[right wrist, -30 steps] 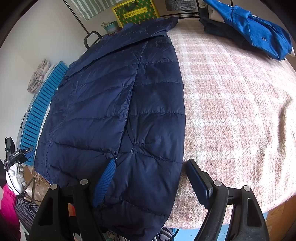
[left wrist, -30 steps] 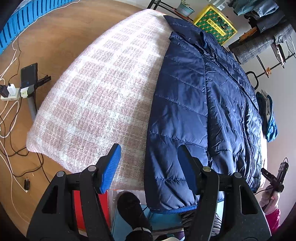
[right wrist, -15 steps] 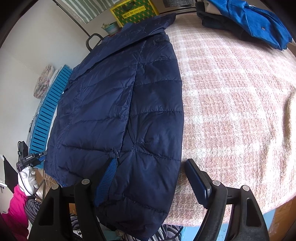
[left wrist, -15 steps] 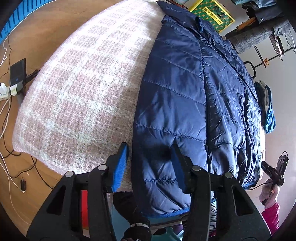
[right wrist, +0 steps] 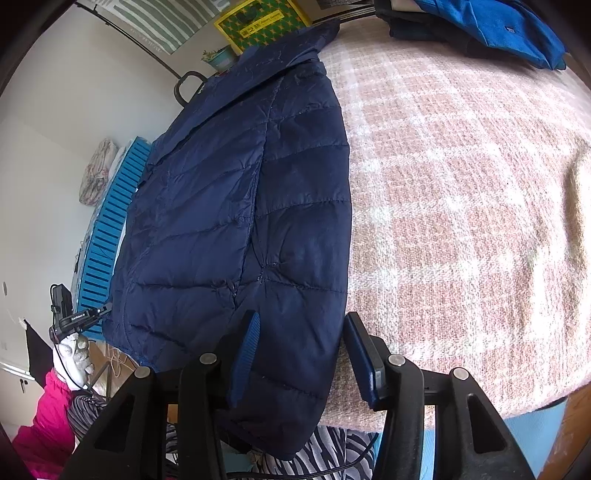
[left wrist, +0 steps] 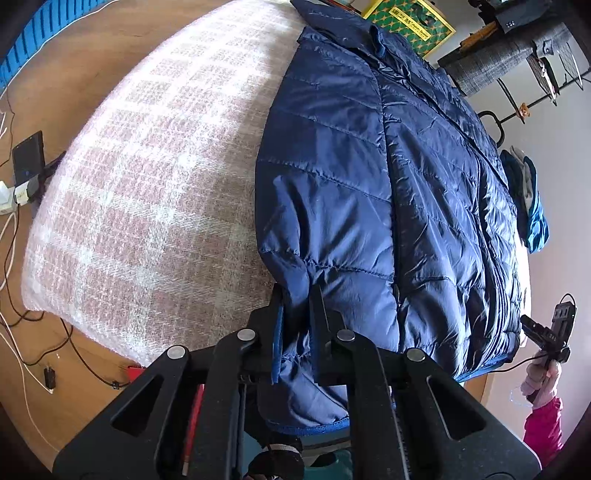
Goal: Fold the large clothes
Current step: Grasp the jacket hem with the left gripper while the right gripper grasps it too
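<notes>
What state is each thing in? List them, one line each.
Navy puffer jacket: spread flat on the bed, hem hanging over the near edge.
Left gripper: shut on the jacket's hem corner.
Right gripper: open, astride the jacket's other hem corner.
Plaid blanket: spread over the bed, a crease at its right side.
Blue garment: bundled at the bed's far corner.

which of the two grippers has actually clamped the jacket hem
The left gripper: its fingers pinch a fold of the navy puffer jacket. The right gripper straddles the other bottom corner with its jaws apart.
</notes>
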